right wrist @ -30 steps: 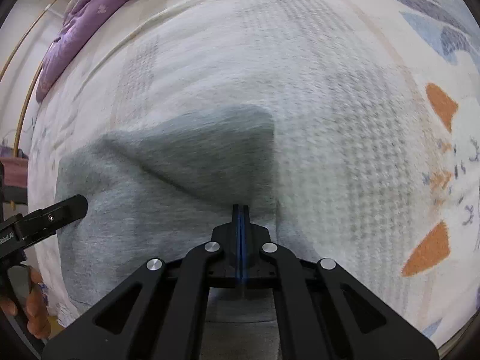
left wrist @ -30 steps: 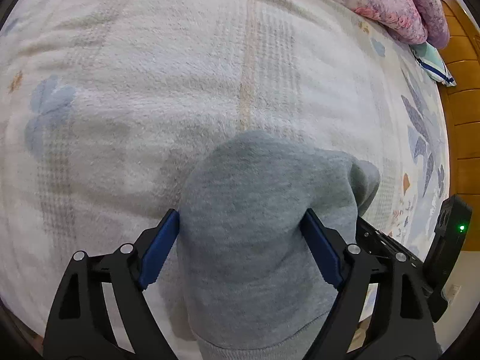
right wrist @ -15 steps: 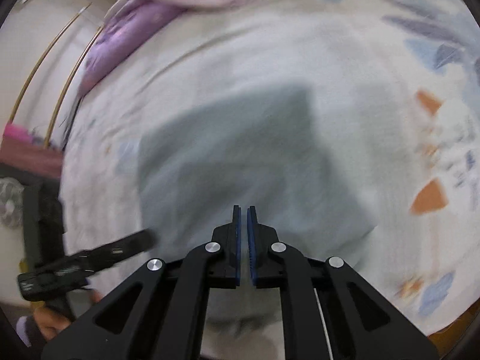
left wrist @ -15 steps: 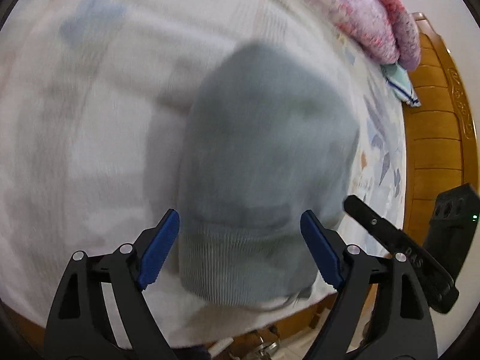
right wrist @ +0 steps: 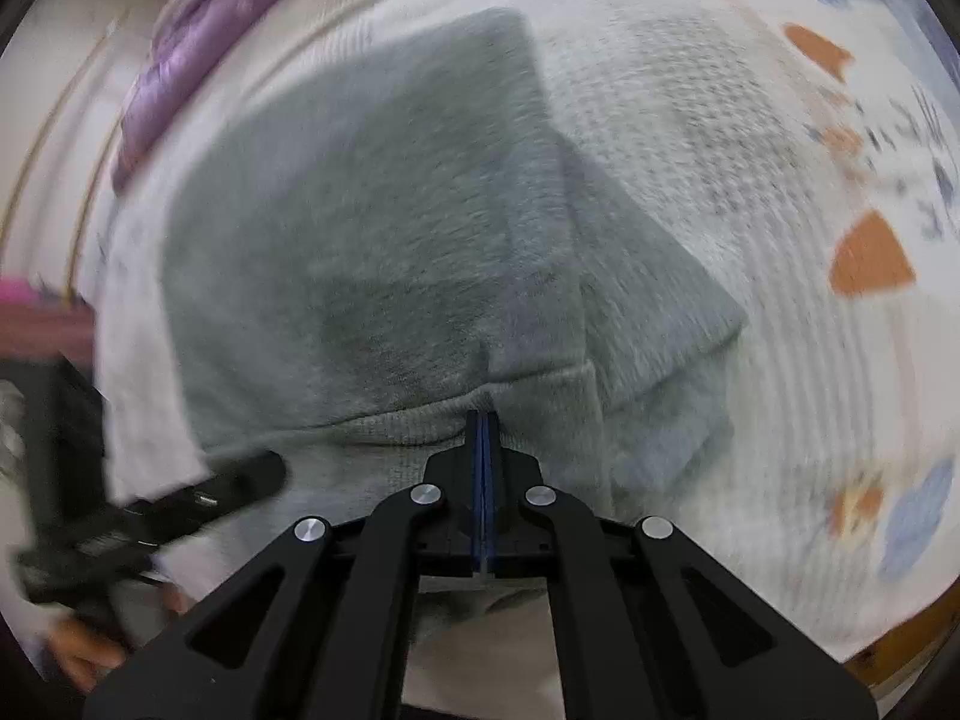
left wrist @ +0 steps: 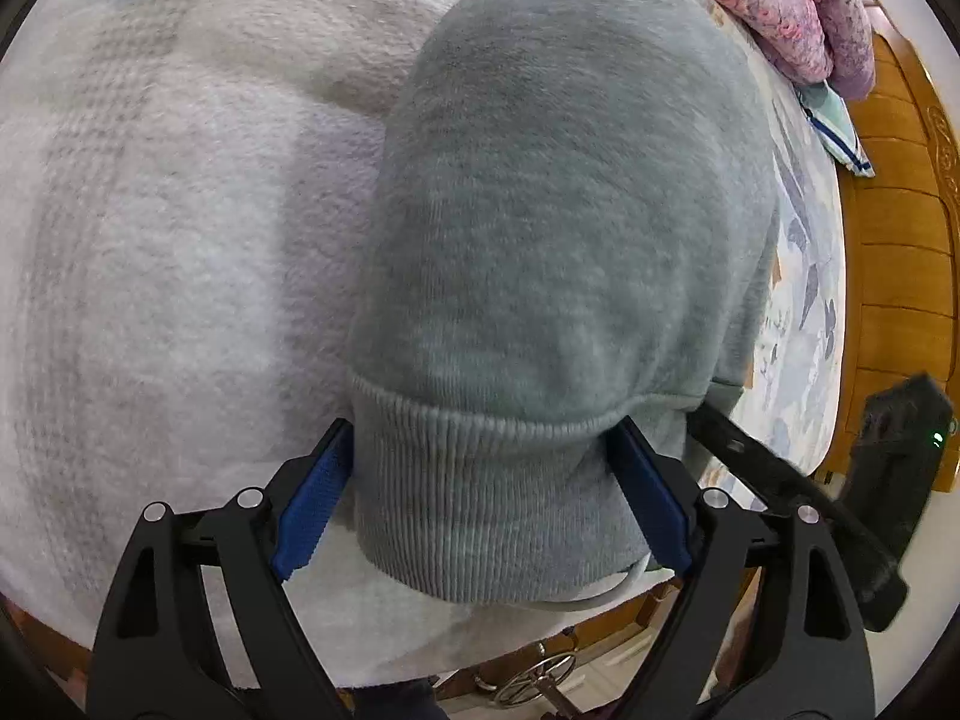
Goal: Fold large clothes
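A bed (left wrist: 150,240) fills both views, covered by one pale fleecy blanket (right wrist: 690,138) printed with faint checks and blue and orange shapes. A wooden headboard (left wrist: 900,252) runs down the right edge of the left wrist view. At the far end lies one bunched pink and purple quilt (left wrist: 780,6), with a small striped pillow (left wrist: 834,132) just beside it.

One grey sweatshirt (left wrist: 558,198) lies folded on the blanket at the near edge of the bed. Its long axis runs near to far, with the ribbed hem (left wrist: 480,498) nearest, hanging slightly over the bed edge. In the right wrist view a folded layer sticks out to the right under the top layer.

Two hand-held grippers are in view. The left hand-held gripper (left wrist: 480,498) is spread wide, its blue pads on either side of the ribbed hem; whether they touch it cannot be told. The right hand-held gripper (right wrist: 482,420) has its pads pressed together at the hem, apparently pinching the fabric edge, though blur hides the contact. Each gripper shows at the edge of the other's view.
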Demonstrator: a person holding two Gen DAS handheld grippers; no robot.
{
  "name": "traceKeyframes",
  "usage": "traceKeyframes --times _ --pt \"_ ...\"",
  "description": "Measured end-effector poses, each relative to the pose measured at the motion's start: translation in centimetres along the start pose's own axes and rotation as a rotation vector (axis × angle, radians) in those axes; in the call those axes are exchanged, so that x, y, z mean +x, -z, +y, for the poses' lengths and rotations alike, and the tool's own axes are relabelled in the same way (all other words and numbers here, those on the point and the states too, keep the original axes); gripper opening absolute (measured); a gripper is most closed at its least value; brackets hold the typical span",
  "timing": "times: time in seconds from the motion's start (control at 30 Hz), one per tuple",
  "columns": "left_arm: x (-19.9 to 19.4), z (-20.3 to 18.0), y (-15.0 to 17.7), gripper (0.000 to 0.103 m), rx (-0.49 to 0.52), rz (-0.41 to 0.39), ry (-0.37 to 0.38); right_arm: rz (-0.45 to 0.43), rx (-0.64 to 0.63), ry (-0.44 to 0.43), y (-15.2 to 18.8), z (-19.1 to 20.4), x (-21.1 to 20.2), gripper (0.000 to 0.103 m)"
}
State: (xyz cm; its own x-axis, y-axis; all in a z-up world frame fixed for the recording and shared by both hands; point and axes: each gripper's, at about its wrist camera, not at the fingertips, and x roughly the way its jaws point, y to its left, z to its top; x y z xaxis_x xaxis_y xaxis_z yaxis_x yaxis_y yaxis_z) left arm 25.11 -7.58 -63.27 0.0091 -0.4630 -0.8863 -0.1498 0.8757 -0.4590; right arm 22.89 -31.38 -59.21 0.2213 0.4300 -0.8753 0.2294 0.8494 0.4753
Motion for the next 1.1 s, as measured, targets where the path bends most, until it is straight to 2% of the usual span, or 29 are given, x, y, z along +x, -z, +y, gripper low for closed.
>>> traceKeyframes --times 0.07,0.1,0.13,0.2,0.3,0.4,0.53,0.6,0.7,0.87,0.93,1.1 --pt "0.2 0.3 0.2 0.085 -0.011 0.000 0.008 -0.060 0.032 -0.018 0.6 -0.6 -2.2 0.012" --pt "0.2 0.2 0.2 0.085 -0.015 0.002 0.011 -0.087 0.054 -0.021 0.9 -1.0 -3.1 0.024" --pt "0.2 0.2 0.2 0.085 -0.013 0.003 0.012 -0.101 0.080 -0.025 1.1 -1.5 -3.5 0.040" --pt "0.2 0.0 0.2 0.085 -0.003 -0.001 0.005 -0.115 0.155 -0.045 1.5 -3.0 -4.0 0.060" --pt "0.1 0.2 0.3 0.085 -0.015 -0.003 0.013 -0.086 0.253 -0.069 1.4 -4.4 -3.0 0.060" --pt "0.3 0.1 0.6 0.085 -0.030 -0.003 0.024 -0.040 0.411 -0.159 2.0 -6.5 -1.3 0.061" --pt "0.4 0.3 0.7 0.085 -0.029 -0.002 0.023 0.011 0.509 -0.255 2.5 -8.1 0.5 0.062" --pt "0.5 0.4 0.6 0.086 -0.034 0.002 0.028 0.039 0.524 -0.313 2.5 -8.6 0.9 0.064" --pt "0.5 0.8 0.5 0.087 -0.047 0.008 0.034 0.048 0.570 -0.356 2.8 -9.5 1.4 0.066" --pt "0.8 0.9 0.5 0.088 -0.056 0.004 0.040 0.035 0.631 -0.454 3.2 -9.8 2.4 0.079" --pt "1.0 0.9 0.4 0.089 -0.061 0.003 0.045 0.033 0.626 -0.481 3.1 -9.4 2.7 0.089" --pt "1.5 1.2 0.3 0.092 -0.076 -0.007 0.047 0.020 0.576 -0.418 2.3 -7.6 3.0 0.089"
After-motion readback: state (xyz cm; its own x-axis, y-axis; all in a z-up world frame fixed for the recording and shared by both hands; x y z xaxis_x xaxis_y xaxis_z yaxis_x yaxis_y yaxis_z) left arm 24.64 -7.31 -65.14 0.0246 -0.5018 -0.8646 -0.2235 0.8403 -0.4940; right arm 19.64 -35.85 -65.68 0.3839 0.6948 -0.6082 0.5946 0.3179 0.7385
